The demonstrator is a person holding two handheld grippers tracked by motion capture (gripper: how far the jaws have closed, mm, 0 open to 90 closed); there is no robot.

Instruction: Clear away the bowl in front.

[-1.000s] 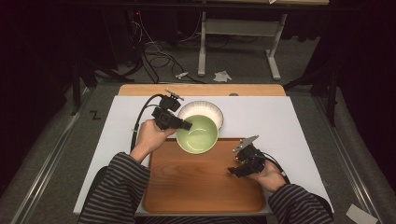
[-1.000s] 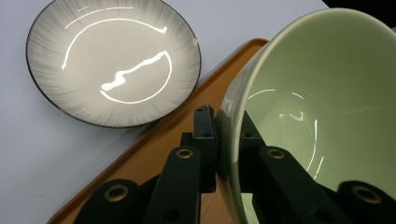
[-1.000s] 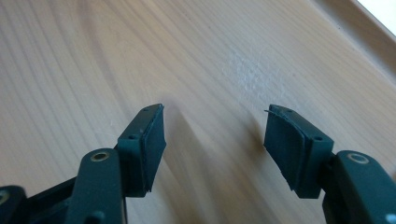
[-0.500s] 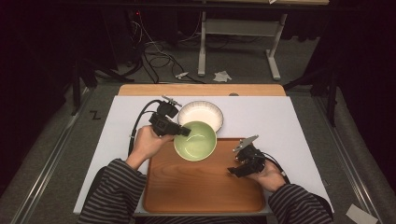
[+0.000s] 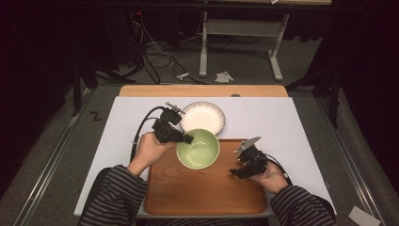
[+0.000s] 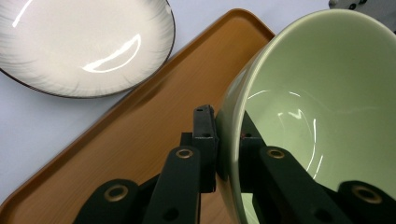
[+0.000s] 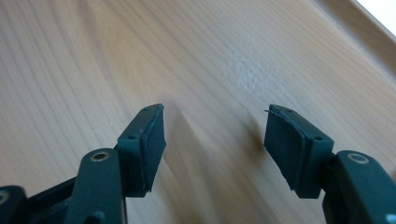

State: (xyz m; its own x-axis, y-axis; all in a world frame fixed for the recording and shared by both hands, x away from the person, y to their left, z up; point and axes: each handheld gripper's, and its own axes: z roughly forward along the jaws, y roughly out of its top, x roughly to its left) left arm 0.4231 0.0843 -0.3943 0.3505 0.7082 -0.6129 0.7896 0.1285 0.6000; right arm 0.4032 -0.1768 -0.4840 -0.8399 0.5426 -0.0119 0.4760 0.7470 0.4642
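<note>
- Since the earlier frames, the green bowl (image 5: 198, 149) has come down and toward the lower part of the high view, off the white plate (image 5: 203, 117) and onto the far edge of the wooden tray (image 5: 207, 190); the left hand-held gripper (image 5: 187, 139) has travelled with it, while the right hand-held gripper (image 5: 234, 172) has kept its place.
- The left hand-held gripper is clamped on the green bowl's rim; in the left gripper view (image 6: 219, 140) one jaw sits outside the wall and the other inside, with the bowl (image 6: 322, 102) filling the right half of the frame and tipped toward the camera.
- In that same view the white plate (image 6: 79, 42), with fine dark streaks and a dark rim, lies in the upper left on the white surface (image 6: 28, 135), beside the tray's raised edge (image 6: 116, 140).
- In the high view the bowl sits at centre, overlapping the tray's upper edge, just below the plate; whether bowl and plate touch cannot be told.
- The right hand-held gripper stands wide and holds nothing; in the right gripper view (image 7: 215, 140) its two pads hang over bare wood grain of the tray (image 7: 140, 51).
- In the high view it is at the tray's right side, well apart from the bowl.
- Striped sleeves (image 5: 113, 197) enter from the bottom of the frame.
</note>
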